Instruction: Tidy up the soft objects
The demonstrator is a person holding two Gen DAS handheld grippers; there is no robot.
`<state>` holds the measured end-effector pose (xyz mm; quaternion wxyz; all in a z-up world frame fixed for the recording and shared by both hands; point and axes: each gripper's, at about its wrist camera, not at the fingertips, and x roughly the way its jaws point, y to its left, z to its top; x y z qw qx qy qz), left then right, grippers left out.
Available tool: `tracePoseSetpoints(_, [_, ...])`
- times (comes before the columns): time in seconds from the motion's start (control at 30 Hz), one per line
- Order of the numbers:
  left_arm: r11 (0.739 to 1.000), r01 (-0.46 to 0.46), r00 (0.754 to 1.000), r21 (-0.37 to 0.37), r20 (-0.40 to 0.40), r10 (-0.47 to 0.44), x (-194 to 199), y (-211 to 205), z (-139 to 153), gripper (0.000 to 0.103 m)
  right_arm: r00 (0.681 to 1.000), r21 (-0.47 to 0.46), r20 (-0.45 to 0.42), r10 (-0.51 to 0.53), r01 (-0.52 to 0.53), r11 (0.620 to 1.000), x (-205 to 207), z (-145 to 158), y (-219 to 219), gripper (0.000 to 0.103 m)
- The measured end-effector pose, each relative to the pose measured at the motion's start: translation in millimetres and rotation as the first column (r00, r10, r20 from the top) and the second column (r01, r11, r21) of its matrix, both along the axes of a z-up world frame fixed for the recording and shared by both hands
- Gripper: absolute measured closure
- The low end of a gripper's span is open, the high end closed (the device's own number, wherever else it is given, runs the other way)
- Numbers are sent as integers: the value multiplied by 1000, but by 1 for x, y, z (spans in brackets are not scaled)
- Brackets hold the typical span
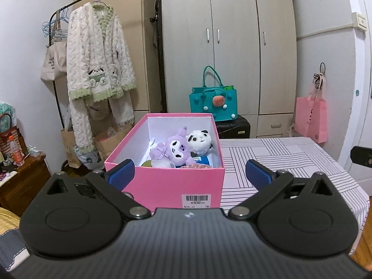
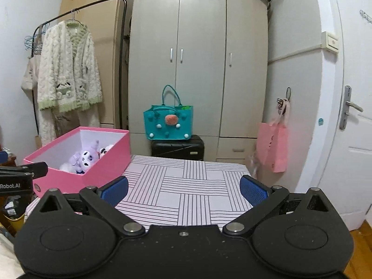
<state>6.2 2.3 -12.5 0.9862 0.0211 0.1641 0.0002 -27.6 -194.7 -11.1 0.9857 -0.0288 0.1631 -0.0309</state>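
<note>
An open pink box stands on the left end of a table covered with a striped cloth. Inside lie a purple plush, a white panda plush and other small soft items partly hidden by the front wall. My left gripper is open wide just in front of the box, nothing between its blue pads. In the right wrist view the box sits at the left with both plushes showing. My right gripper hangs open over the bare cloth, holding nothing.
Behind the table a teal felt bag rests on a black suitcase before a grey wardrobe. A pink bag hangs on the right wall near a white door. A clothes rack with fluffy pyjamas stands left.
</note>
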Motion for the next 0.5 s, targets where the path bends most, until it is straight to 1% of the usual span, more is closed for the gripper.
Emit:
tracePoseSetpoints(0.43, [1000,-5,1000,4,-16,5,-1,-3,0,0,1000,12,-9,-17,17,1000,2,-3,4,0])
tracePoseSetpoints(0.5, [1000,-3,1000,10,-9,3,-2,-4,1,0,999,34,-31,-13,15,999,2,-2,3,0])
